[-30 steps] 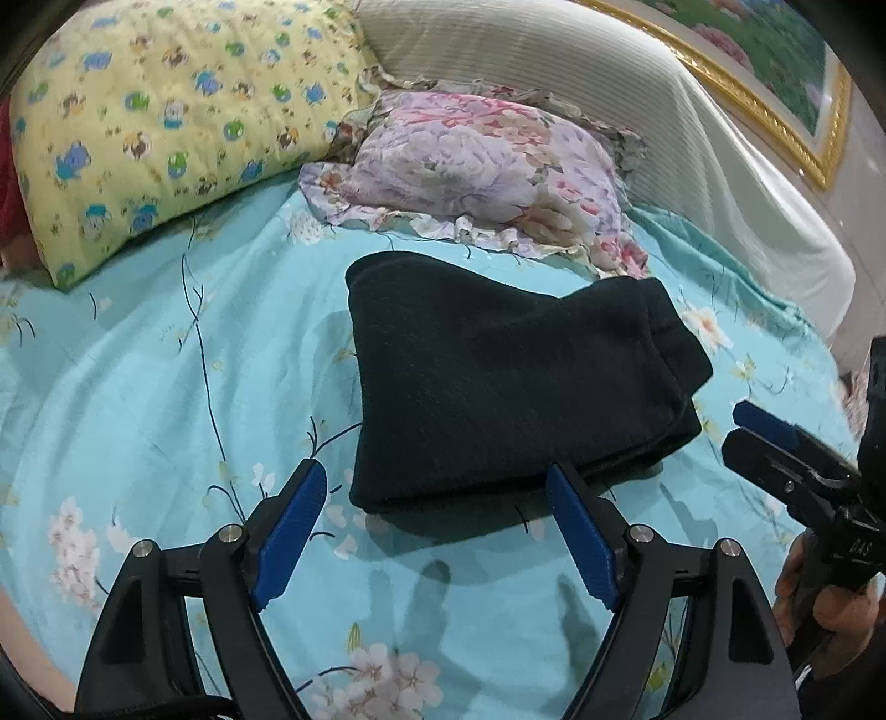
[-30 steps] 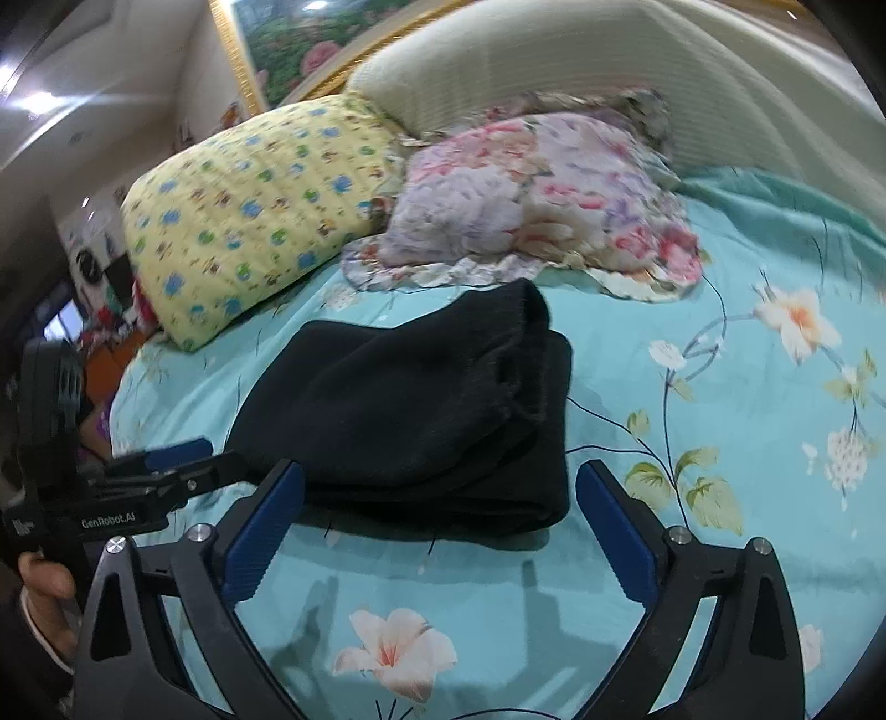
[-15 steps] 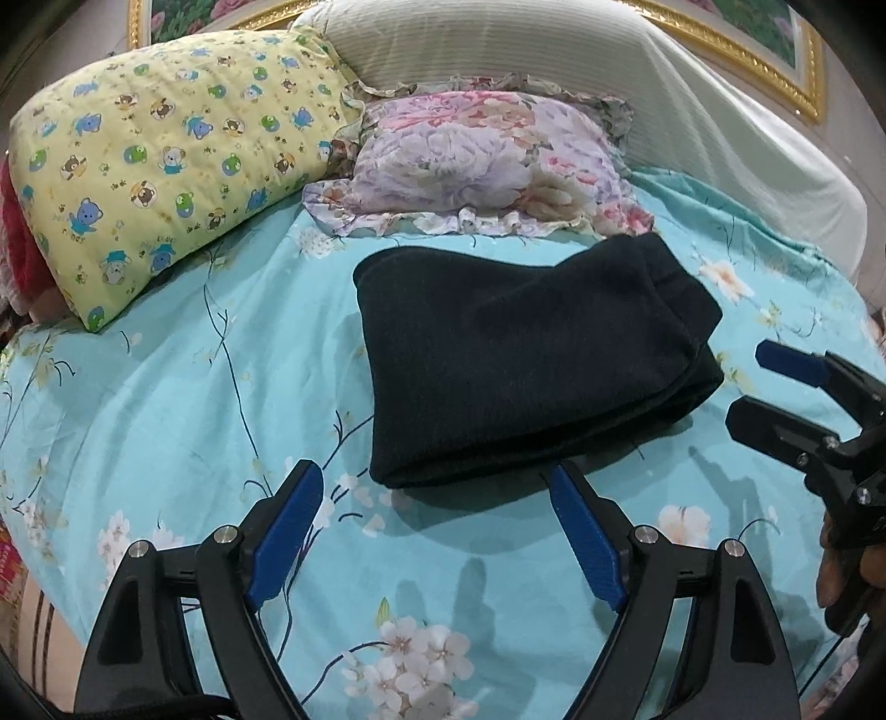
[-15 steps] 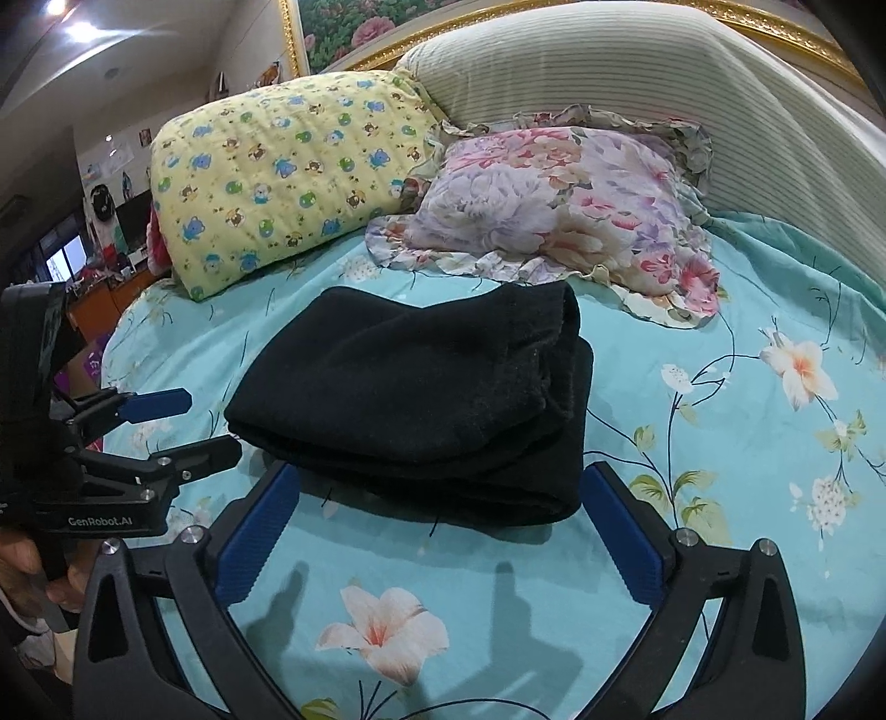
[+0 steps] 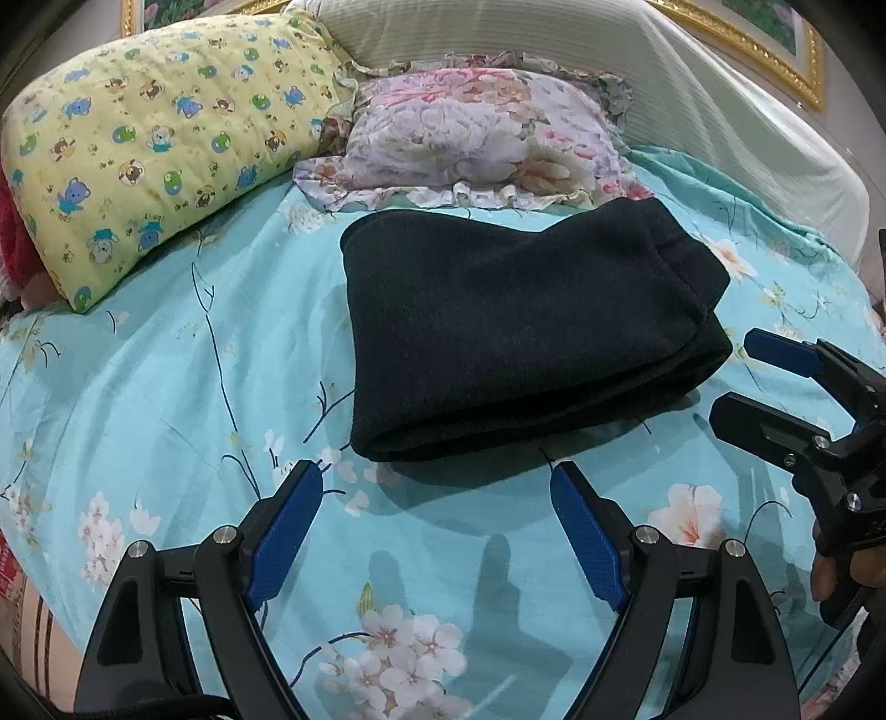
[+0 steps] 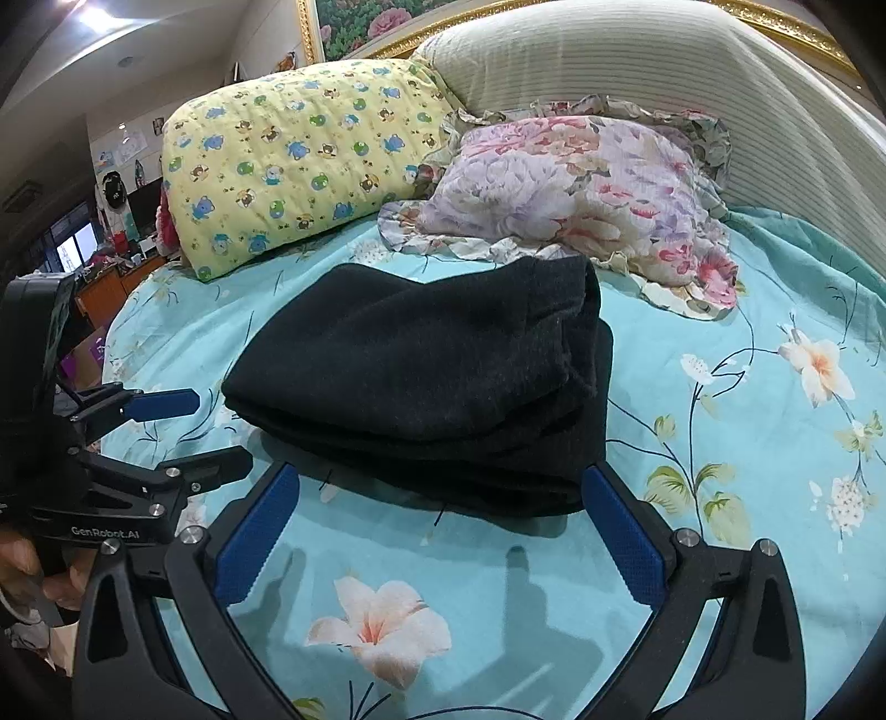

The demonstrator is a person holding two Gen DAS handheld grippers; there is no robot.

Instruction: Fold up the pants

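Black pants (image 5: 515,327) lie folded into a thick rectangle on the turquoise floral bedsheet (image 5: 166,387); they also show in the right wrist view (image 6: 432,382). My left gripper (image 5: 432,476) is open and empty, just short of the pants' near edge. My right gripper (image 6: 437,476) is open and empty, close to the pants' near right corner. The right gripper also appears at the right of the left wrist view (image 5: 736,376), and the left gripper at the left of the right wrist view (image 6: 221,426). Neither touches the pants.
A yellow bear-print pillow (image 5: 144,144) and a floral pillow (image 5: 476,144) lie behind the pants against a striped headboard cushion (image 5: 692,94). A framed picture (image 6: 387,22) hangs above. Room furniture shows beyond the bed's left edge (image 6: 99,266).
Both grippers have drawn back and risen a little from the folded pants, so more of the bed and pillows shows. The pants have not moved.
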